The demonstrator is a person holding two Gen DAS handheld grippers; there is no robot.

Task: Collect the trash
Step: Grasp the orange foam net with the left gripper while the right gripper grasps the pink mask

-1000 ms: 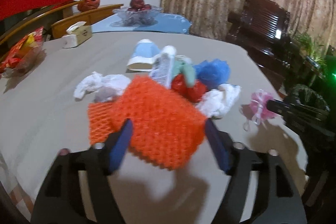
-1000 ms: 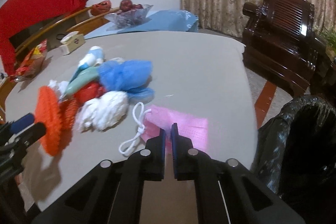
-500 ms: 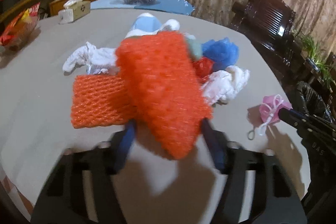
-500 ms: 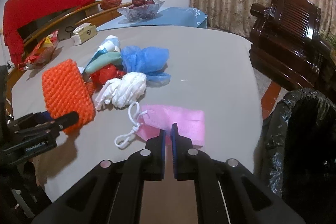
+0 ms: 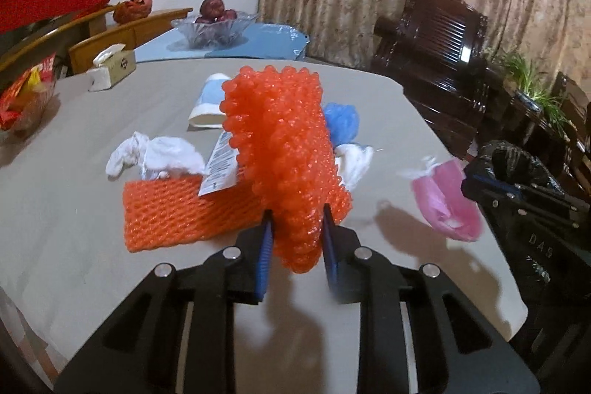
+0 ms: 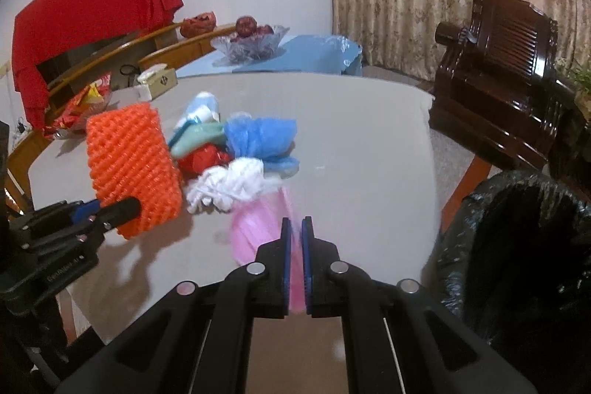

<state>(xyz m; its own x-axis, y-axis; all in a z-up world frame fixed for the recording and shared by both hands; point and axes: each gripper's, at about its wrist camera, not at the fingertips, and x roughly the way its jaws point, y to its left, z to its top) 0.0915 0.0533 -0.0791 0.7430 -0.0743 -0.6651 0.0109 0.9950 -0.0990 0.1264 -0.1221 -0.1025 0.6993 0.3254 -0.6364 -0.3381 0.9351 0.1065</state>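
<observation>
My left gripper (image 5: pixel 297 222) is shut on an orange foam net (image 5: pixel 284 150) and holds it upright above the grey table (image 5: pixel 74 246); it also shows in the right wrist view (image 6: pixel 133 168). A second orange net (image 5: pixel 177 209) lies flat below. My right gripper (image 6: pixel 296 231) is shut on a pink face mask (image 6: pixel 255 228), lifted off the table; the mask hangs at right in the left wrist view (image 5: pixel 443 205). A trash pile holds a blue bag (image 6: pixel 258 135), white tissue (image 6: pixel 229 183) and a red wrapper (image 6: pixel 201 159). A black-lined bin (image 6: pixel 524 246) stands right of the table.
A tissue box (image 5: pixel 110 69), a snack bag (image 5: pixel 26 95) and a glass fruit bowl (image 5: pixel 214 24) stand at the table's far side. A dark wooden armchair (image 6: pixel 506 69) stands behind the bin. Curtains hang behind.
My left gripper closed on the orange net and raised it upright. My right gripper lifted the pink mask off the table.
</observation>
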